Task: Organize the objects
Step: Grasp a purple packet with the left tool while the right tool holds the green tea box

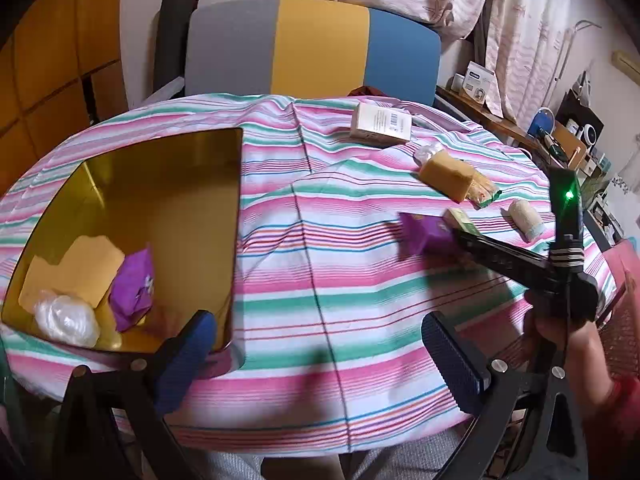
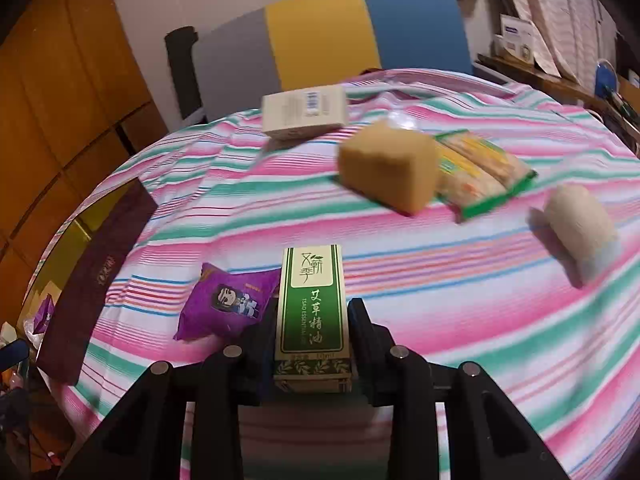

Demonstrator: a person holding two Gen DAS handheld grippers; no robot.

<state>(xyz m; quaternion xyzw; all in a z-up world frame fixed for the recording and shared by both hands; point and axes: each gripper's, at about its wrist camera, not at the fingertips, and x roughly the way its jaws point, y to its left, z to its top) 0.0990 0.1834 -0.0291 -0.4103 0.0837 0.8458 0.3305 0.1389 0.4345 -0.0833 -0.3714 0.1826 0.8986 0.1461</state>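
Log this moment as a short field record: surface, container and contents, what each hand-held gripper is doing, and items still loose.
surface: striped cloth
container: gold tin, open
in tin: purple packet, white bag, tan piece
right hand-held gripper: shut on green box
left hand-held gripper: open, empty, near tin
loose: purple pouch, sponge, noodle pack, white box, white roll

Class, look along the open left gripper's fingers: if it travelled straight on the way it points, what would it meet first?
Probably the bare striped tablecloth ahead of the left gripper; the gold tin sits left of that line. Depth is uncertain.
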